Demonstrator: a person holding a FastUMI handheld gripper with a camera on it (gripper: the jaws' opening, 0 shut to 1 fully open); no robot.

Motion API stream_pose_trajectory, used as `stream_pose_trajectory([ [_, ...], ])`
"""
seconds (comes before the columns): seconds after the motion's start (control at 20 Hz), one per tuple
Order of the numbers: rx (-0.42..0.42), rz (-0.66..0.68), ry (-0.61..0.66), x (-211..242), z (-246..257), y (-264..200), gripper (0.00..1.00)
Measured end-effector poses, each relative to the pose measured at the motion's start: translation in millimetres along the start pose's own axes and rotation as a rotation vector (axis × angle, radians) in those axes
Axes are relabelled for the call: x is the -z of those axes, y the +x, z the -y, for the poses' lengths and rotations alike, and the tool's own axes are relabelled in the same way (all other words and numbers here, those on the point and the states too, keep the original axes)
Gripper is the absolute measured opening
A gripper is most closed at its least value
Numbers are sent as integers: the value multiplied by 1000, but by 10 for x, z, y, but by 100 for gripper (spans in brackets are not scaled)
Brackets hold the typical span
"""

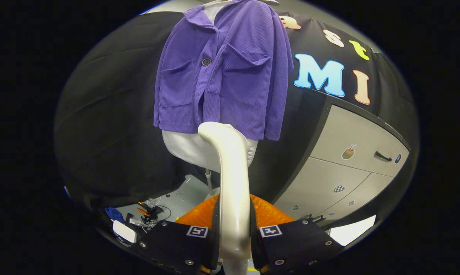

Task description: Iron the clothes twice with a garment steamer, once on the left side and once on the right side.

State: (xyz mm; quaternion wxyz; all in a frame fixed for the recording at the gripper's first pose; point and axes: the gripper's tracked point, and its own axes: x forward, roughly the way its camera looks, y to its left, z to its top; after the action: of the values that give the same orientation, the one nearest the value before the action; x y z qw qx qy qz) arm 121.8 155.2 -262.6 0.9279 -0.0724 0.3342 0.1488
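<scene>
A purple corduroy jacket (222, 72) hangs on a white mannequin torso (188, 147) ahead of me. My gripper (234, 233) is shut on the cream-white handle of the garment steamer (232, 179), one black finger pressing on each side. The steamer rises between the fingers and curves forward. Its head ends just below the jacket's bottom hem, near the middle of the front. I cannot tell whether the head touches the fabric.
Grey cabinet drawers (352, 152) with a black handle stand to the right of the mannequin. An orange object (268, 214) lies just beyond the fingers. Small tools and cables (148, 212) are scattered on the floor at the left, near the mannequin's pole (209, 183).
</scene>
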Motion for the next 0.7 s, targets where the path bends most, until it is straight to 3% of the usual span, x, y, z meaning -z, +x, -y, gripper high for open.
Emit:
stream_pose_trajectory([
  [0.2, -32, 72, 23, -367, 13, -302, 34],
  [0.7, -97, 417, 15, -1985, -93, -1193, 34],
])
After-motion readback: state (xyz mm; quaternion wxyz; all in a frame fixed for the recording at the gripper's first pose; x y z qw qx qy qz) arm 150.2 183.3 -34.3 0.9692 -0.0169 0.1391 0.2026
